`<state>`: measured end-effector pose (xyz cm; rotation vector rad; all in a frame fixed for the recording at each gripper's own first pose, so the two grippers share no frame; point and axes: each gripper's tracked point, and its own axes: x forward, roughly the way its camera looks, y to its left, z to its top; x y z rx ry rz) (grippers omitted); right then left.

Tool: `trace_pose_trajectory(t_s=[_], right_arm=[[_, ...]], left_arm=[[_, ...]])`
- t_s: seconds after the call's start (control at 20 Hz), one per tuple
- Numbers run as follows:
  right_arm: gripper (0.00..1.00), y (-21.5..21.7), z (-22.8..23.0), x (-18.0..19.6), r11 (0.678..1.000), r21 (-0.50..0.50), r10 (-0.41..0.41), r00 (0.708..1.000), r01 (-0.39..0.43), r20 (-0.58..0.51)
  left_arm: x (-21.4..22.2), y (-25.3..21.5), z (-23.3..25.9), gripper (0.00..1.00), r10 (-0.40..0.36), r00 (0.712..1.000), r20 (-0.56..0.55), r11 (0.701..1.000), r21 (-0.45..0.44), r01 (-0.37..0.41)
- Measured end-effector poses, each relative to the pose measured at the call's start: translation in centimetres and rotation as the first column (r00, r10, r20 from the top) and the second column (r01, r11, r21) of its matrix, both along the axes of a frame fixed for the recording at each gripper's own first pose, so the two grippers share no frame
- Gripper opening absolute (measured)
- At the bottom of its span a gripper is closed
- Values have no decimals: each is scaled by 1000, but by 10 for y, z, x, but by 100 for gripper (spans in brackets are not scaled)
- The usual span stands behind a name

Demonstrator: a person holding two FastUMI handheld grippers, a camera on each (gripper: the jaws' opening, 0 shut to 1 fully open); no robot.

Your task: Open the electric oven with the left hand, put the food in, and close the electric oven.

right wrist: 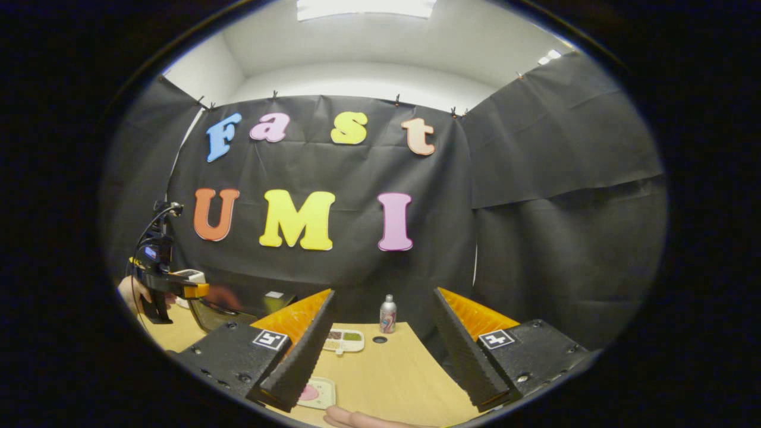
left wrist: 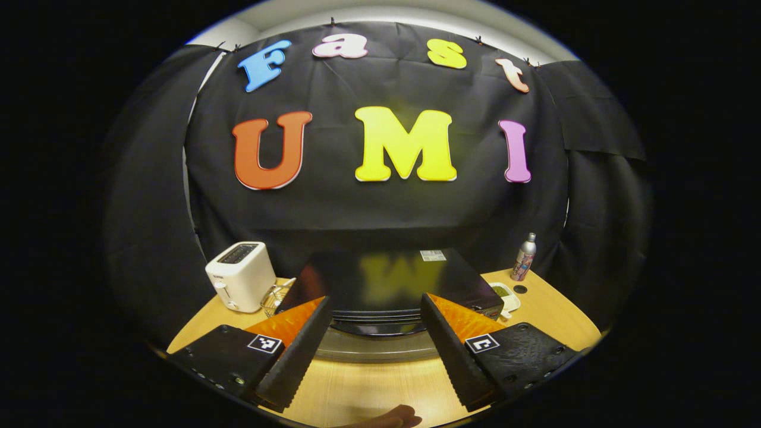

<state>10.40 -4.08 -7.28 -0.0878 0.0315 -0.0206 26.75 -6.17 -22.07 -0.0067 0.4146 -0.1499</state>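
The black oven (left wrist: 380, 279) sits in the middle of the wooden bench (left wrist: 368, 386), right in front of the left claw (left wrist: 376, 348); that claw is wide apart and grasps nothing; a white toaster (left wrist: 241, 276) stands just left of the oven, and a small bottle (left wrist: 524, 257) stands well to its right, near a little food tray (left wrist: 505, 294). In the right gripper view, the right claw (right wrist: 383, 348) is spread wide too, with nothing in it; below it lies a plate with pink food (right wrist: 317, 392); the left claw, held by a hand (right wrist: 132, 292), is far off by the oven.
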Motion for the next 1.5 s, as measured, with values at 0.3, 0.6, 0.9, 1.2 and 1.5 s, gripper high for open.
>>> trace_pose_trajectory(t_s=[0.3, 0.6, 0.9, 1.2, 1.5], right_arm=[[99, -11, -3, 9, 1000, -29, -11, 1000, 11, 20], [99, -13, -14, 3, 1000, -14, 3, 1000, -3, -9], [99, -20, -8, -18, 1000, -23, -11, 1000, 11, -10], [99, -3, -20, -32, 999, 41, 16, 997, -13, -70], [99, 9, -48, -30, 998, 35, 51, 985, -46, -166]], left_arm=[[23, -13, -49, 96, 2, 988, -153, 999, 39, 4], [21, -15, -51, 96, -8, 980, -200, 999, 43, 17], [-16, -12, -54, 96, -20, 976, -215, 998, 56, 33], [-63, -7, -68, 95, -12, 984, -179, 999, 48, 21], [-109, -4, -102, 95, -1, 989, -151, 999, 33, 6]])
